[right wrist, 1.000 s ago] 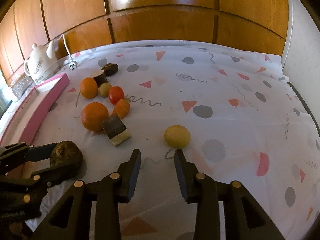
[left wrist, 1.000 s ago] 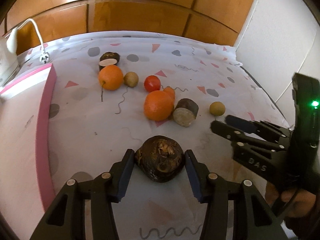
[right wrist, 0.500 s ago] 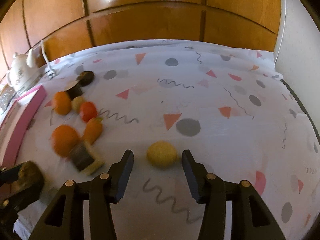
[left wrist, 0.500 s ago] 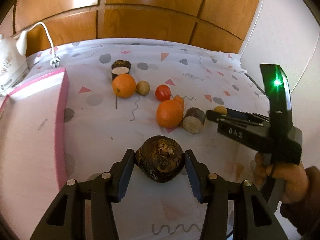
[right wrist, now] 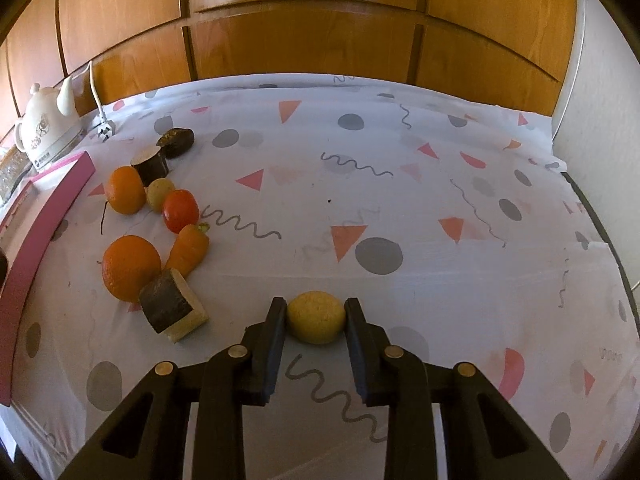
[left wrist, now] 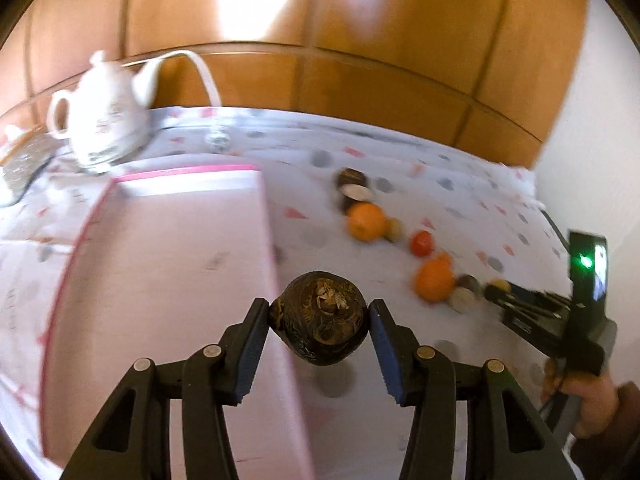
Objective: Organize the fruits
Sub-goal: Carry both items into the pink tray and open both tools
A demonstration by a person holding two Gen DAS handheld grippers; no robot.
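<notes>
- The left gripper [left wrist: 318,314] is matte black plastic, each jaw a pair of angular linkage arms with triangular cut-outs.
- Round brass-coloured rivets mark its pivots, two on each side.
- Its finger pads [left wrist: 382,348] are dark blue with ribbed inner faces.
- The right gripper [right wrist: 316,320] has the same black arms and brass rivets, with plain black pads.
- From the left wrist camera, the right gripper's body shows pale lettering, blurred, and an upright black block with a green light.
- The hand [left wrist: 586,404] on its handle wears a dark brown sleeve.
</notes>
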